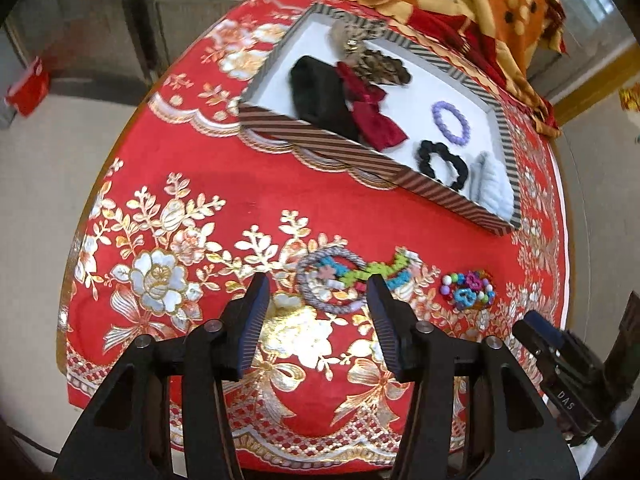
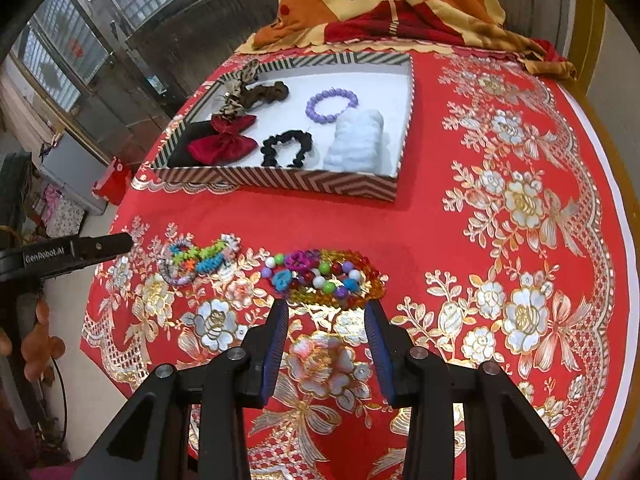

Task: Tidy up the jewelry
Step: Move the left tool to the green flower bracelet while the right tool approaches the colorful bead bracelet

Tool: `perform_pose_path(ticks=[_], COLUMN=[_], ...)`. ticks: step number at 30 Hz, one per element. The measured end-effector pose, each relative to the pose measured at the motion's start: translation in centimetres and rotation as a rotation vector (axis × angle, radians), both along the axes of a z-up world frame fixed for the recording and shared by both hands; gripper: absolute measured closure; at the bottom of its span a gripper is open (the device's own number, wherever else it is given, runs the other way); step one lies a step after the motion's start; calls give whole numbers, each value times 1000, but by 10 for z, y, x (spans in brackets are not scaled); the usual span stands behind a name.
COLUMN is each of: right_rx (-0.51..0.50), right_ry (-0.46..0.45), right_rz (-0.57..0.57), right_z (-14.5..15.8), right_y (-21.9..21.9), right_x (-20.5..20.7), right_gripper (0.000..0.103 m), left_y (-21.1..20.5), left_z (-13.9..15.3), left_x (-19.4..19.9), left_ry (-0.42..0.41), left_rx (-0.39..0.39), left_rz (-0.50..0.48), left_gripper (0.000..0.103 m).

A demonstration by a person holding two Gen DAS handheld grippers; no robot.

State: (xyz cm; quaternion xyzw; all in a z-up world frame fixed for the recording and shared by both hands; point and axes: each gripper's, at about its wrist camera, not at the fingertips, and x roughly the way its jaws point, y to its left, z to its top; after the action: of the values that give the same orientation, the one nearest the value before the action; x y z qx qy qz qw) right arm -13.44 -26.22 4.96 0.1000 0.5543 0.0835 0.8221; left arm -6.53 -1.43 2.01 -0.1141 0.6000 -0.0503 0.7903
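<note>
Both claws stand wide and empty above the bench [image 2: 500, 128]. The right claw [image 2: 326, 308] hovers just short of the beaded bracelet heap [image 2: 324, 276]; the left claw [image 1: 318, 284] is near the grey cord ring with crocheted bands [image 1: 340, 280]. These pieces look light and loose; the round beads would likely roll or slip, so pinching across a strand where beads bunch seems safest. The soft bands should compress easily. The striped tray [image 2: 304, 182] beyond already holds scrunchies, a bow and a purple bead bracelet [image 2: 331, 104].
</note>
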Motion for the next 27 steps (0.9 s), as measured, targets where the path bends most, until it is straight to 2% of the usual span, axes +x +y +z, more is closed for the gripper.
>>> perform_pose_path(ticks=[9,16,27], right_rx=[16,29,82], right_ry=[18,19,40], right_rz=[9,54,45], right_z=[-10,-17,-32], right_y=[0,11,26], right_x=[4,14,39], right_gripper=[66,66,66], left_y=[6,9,9], left_z=[-17,-27,-44], left_x=[5,11,8], left_ry=[65,91,134], left_rx=[-22,8,48], left_rz=[-1,-3,-53], left_gripper=[52,52,52])
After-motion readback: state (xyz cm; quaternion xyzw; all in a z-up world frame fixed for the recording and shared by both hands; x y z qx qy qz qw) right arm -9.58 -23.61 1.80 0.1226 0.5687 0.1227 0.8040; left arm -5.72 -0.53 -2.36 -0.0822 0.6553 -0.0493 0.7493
